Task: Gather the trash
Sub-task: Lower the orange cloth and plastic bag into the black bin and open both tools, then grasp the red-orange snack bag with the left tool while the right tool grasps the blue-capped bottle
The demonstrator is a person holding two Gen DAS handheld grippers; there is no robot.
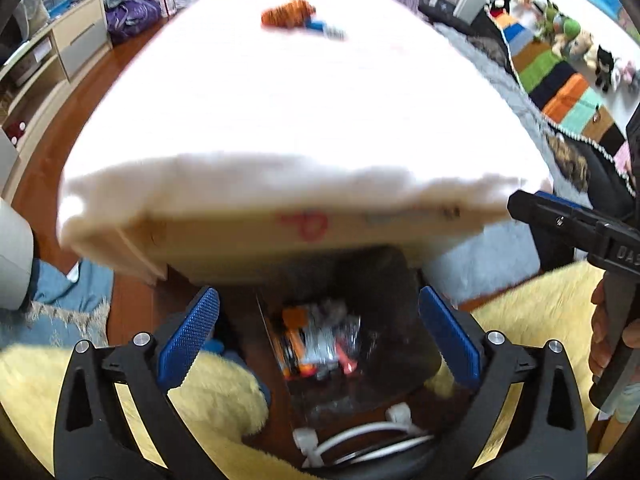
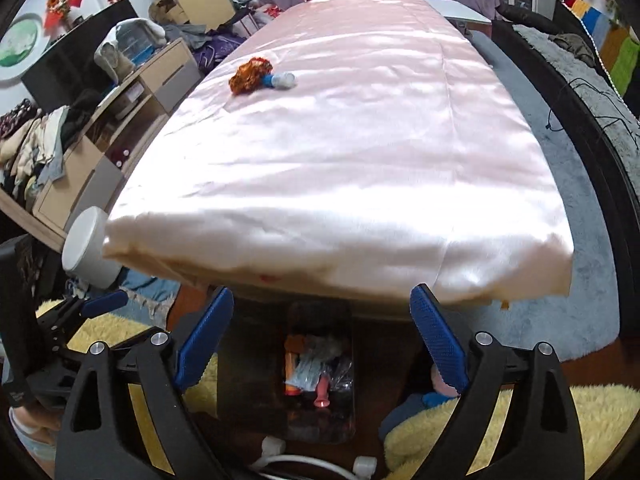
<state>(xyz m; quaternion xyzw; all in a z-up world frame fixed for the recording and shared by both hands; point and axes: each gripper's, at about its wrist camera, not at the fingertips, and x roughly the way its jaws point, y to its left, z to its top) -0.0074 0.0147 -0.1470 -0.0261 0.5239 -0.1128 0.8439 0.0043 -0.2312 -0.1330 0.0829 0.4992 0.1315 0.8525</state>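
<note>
Pink-sheeted table (image 2: 360, 152): fills most of both views; its near edge overhangs the floor container.

Trash bin (image 2: 256, 364): a dark container lined with clear film, on the floor below the near edge of the table, between yellow shaggy rugs (image 2: 560, 420). It holds several wrappers: an orange packet, silvery and clear film, and a small pink piece. The left wrist view is blurred, so its contents (image 1: 316, 344) cannot be itemised there.

Remaining trash, far left of the tabletop: an orange-red crumpled wrapper (image 2: 250, 75) touching a blue-and-white wrapper (image 2: 282, 80). Judged light, soft and crushable, probably somewhat slippery. A pinch across the crumpled bulk of the orange piece looks most secure; the smaller piece is best taken across its width.

Left gripper (image 1: 316, 344): fingers spread wide, holding nothing, poised above the bin.

Right gripper (image 2: 324, 356): fingers likewise spread and empty, above the bin, well apart from the tabletop trash.
</note>
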